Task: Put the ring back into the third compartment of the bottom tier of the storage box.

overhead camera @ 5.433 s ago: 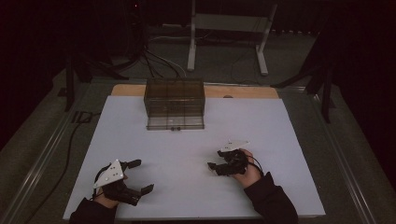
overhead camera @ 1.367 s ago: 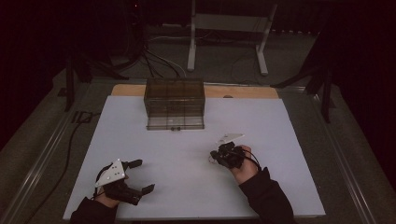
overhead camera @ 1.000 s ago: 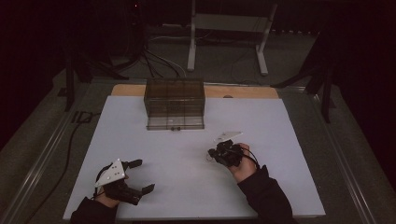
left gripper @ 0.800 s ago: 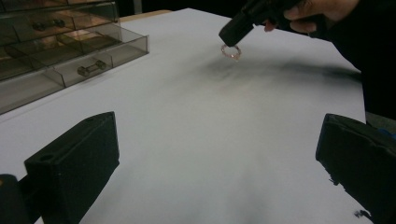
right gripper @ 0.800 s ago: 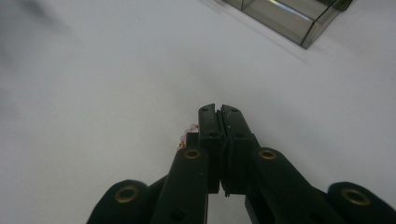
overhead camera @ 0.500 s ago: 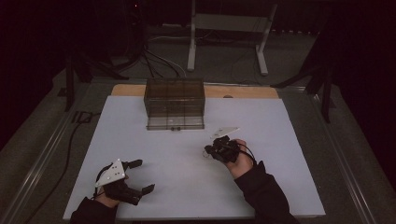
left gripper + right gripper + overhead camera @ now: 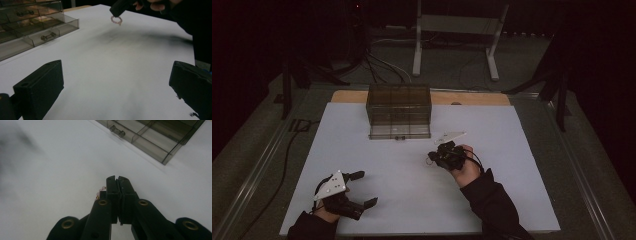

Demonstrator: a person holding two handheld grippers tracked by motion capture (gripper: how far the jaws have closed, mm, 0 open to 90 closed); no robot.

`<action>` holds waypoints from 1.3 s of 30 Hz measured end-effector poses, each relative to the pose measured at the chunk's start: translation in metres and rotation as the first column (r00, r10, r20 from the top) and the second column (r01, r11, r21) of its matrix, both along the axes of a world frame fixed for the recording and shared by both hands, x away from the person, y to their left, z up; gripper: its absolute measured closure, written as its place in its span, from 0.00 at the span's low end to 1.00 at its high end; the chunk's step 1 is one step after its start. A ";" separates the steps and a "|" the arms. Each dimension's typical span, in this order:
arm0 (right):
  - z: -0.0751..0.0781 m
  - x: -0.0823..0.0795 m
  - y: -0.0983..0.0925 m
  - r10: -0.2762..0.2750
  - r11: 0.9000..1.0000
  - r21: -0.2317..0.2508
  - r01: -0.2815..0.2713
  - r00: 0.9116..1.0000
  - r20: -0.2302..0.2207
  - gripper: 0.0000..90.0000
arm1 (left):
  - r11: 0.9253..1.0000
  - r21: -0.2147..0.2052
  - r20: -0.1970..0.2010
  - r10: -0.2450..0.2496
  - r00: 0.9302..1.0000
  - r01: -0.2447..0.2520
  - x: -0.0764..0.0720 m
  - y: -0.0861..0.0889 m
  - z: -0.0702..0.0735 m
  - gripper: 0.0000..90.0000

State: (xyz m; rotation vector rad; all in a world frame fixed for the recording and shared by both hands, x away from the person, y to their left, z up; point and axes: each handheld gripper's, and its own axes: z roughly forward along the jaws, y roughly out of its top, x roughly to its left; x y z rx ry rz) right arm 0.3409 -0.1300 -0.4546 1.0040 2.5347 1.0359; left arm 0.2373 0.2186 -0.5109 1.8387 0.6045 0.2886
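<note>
The right gripper (image 7: 117,180), clamped on a beaded bracelet (image 7: 116,20), has shifted toward the drawer organizer (image 7: 399,110); left gripper (image 7: 359,189) spread, idle.

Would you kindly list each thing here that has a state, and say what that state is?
Right gripper: shut on the bead bracelet, lifted off the table.
Bead bracelet: hanging from the right gripper's closed jaws, clear of the table.
Left gripper: open, nothing between its jaws, low over the table.
Drawer box: upright on the white table; bottom drawer pulled out, its contents unclear.
</note>
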 end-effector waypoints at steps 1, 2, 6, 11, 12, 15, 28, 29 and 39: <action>0.001 0.000 0.000 0.000 1.000 -0.002 0.000 1.000 0.004 0.98 | 1.000 -0.001 -0.001 -0.001 1.000 0.001 0.000 0.000 0.000 0.01; 0.002 0.001 0.001 -0.001 1.000 -0.001 0.001 1.000 0.005 0.98 | 1.000 -0.007 -0.002 0.002 1.000 -0.002 0.000 0.000 0.000 0.01; 0.005 0.003 0.004 0.004 1.000 -0.003 -0.004 1.000 0.014 0.98 | 1.000 -0.003 0.000 0.000 1.000 0.000 0.000 0.000 0.000 0.01; 0.010 0.007 0.007 0.004 1.000 0.002 -0.004 1.000 0.024 0.98 | 1.000 -0.006 0.000 -0.001 1.000 0.001 0.000 0.000 0.000 0.01; 0.010 0.007 0.007 0.004 1.000 0.002 -0.004 1.000 0.024 0.98 | 1.000 -0.006 0.000 -0.001 1.000 0.001 0.000 0.000 0.000 0.01; 0.012 0.010 0.009 0.003 1.000 0.007 -0.003 1.000 0.028 0.98 | 1.000 -0.009 0.002 -0.002 1.000 0.002 0.000 0.000 0.001 0.01; 0.024 0.021 0.012 -0.008 1.000 0.024 0.007 0.999 0.044 0.98 | 1.000 -0.005 0.002 -0.002 1.000 0.002 0.000 0.000 0.001 0.01; 0.025 0.022 0.012 -0.012 1.000 0.026 0.011 0.999 0.048 0.98 | 1.000 -0.005 0.000 -0.002 1.000 0.002 0.000 0.000 0.000 0.01; 0.035 0.033 0.013 -0.025 0.999 0.040 0.022 0.998 0.065 0.98 | 1.000 -0.006 0.003 -0.005 1.000 0.005 -0.001 -0.001 0.002 0.01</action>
